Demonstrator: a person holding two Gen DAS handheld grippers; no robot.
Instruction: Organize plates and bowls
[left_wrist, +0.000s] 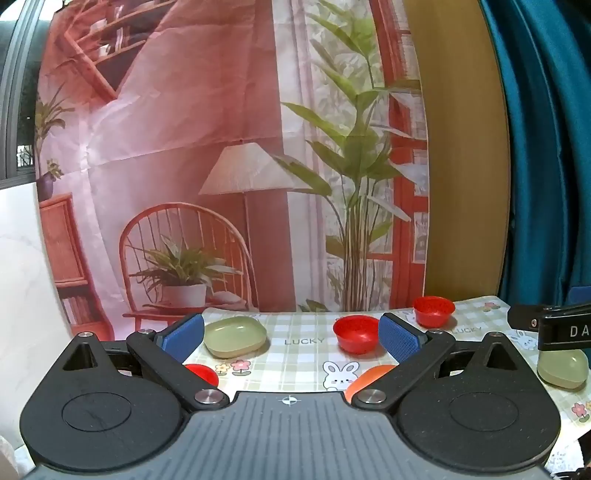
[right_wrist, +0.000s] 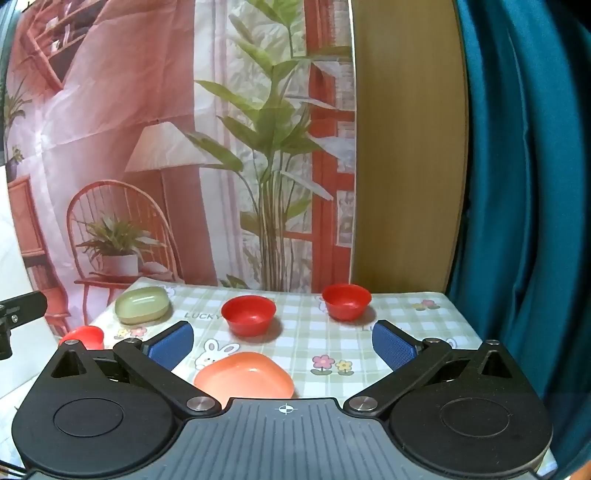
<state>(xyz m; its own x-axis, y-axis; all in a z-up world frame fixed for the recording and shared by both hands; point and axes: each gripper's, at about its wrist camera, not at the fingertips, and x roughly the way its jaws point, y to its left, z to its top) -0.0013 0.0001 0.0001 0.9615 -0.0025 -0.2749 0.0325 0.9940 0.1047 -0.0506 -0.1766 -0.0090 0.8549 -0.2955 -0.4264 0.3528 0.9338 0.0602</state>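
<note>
On the checked tablecloth (right_wrist: 406, 321) stand two red bowls (right_wrist: 249, 314) (right_wrist: 346, 301), a pale green plate (right_wrist: 142, 304) at the far left and a smaller red bowl (right_wrist: 83, 336) at the left edge. An orange plate (right_wrist: 245, 376) lies close in front, low between the fingers of my right gripper (right_wrist: 282, 347), which is open and holds nothing. My left gripper (left_wrist: 291, 339) is also open and bare, above the cloth. The green plate (left_wrist: 235, 336) sits just past its left pad and a red bowl (left_wrist: 356, 334) by its right pad. A second green plate (left_wrist: 563, 367) lies at the right.
A printed backdrop cloth (left_wrist: 221, 147) hangs right behind the table, with a wooden panel (right_wrist: 402, 147) and a teal curtain (right_wrist: 524, 184) to the right. A black part of the other gripper (left_wrist: 557, 328) juts in over the second green plate. A white board (left_wrist: 22, 277) stands at the left.
</note>
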